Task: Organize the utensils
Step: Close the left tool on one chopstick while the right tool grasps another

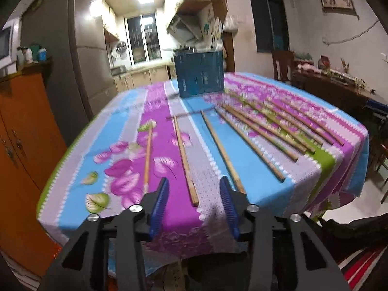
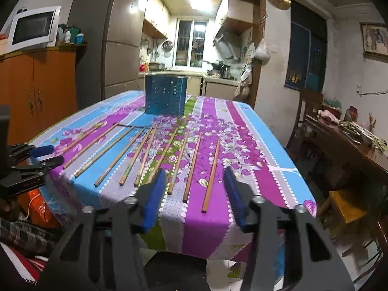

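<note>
1. While both grippers hang over the near edge of the table (image 2: 266,169), neither grasps anything: the left gripper (image 1: 194,191) has its jaws apart with one chopstick (image 1: 185,160) lying between them, untouched, and the right gripper (image 2: 194,181) is likewise released, with bare cloth and chopstick ends between its fingers.
2. Chopsticks (image 2: 145,152) lie fanned across the cloth in front of the blue holder (image 2: 166,94), which stands at the far end.
3. Risk, as I judge it: thin round sticks could roll or slide off the near edge if a finger nudges them, and closely spaced neighbours could be caught two at a time.
4. Whether the holder contains anything cannot be seen; its inside is hidden.
</note>
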The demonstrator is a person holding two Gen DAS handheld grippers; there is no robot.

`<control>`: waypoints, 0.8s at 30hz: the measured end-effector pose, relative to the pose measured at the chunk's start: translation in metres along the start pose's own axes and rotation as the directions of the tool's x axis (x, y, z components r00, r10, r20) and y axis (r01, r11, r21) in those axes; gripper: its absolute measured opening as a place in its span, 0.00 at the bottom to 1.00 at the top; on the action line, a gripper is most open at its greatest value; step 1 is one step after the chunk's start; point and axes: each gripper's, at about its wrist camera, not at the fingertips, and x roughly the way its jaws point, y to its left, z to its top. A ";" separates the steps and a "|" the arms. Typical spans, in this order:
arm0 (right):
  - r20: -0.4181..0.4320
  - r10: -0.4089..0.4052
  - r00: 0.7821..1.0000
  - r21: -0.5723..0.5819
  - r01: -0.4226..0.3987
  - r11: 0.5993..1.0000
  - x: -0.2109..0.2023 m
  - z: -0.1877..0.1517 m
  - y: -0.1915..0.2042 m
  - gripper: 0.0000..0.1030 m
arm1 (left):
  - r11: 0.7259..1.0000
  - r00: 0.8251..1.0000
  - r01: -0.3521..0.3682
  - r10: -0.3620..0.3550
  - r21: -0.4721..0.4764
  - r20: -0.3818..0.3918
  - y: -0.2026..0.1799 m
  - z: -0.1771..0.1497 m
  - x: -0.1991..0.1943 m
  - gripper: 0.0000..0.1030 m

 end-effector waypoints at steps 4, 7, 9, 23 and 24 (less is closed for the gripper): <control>-0.031 0.004 0.999 0.014 -0.003 1.000 0.011 -0.002 -0.002 0.24 | 1.000 0.999 0.006 -0.006 -0.013 -0.041 0.002 -0.006 0.016 0.31; -0.066 0.032 0.997 0.004 -0.032 0.999 0.019 -0.006 0.004 0.20 | 0.999 0.999 -0.001 -0.001 -0.047 -0.042 0.006 -0.007 0.019 0.27; -0.086 0.044 0.995 -0.012 -0.046 0.999 0.026 -0.009 0.010 0.18 | 0.998 0.999 0.005 -0.007 -0.070 -0.032 0.007 -0.009 0.017 0.23; -0.147 -0.031 0.989 -0.035 0.026 0.999 0.077 -0.029 0.016 0.11 | 0.999 1.000 -0.015 0.015 -0.038 -0.005 -0.003 -0.011 0.016 0.13; -0.145 -0.023 0.989 -0.028 0.019 0.999 0.078 -0.029 0.015 0.11 | 0.999 1.000 -0.016 0.016 -0.039 -0.004 -0.003 -0.012 0.016 0.13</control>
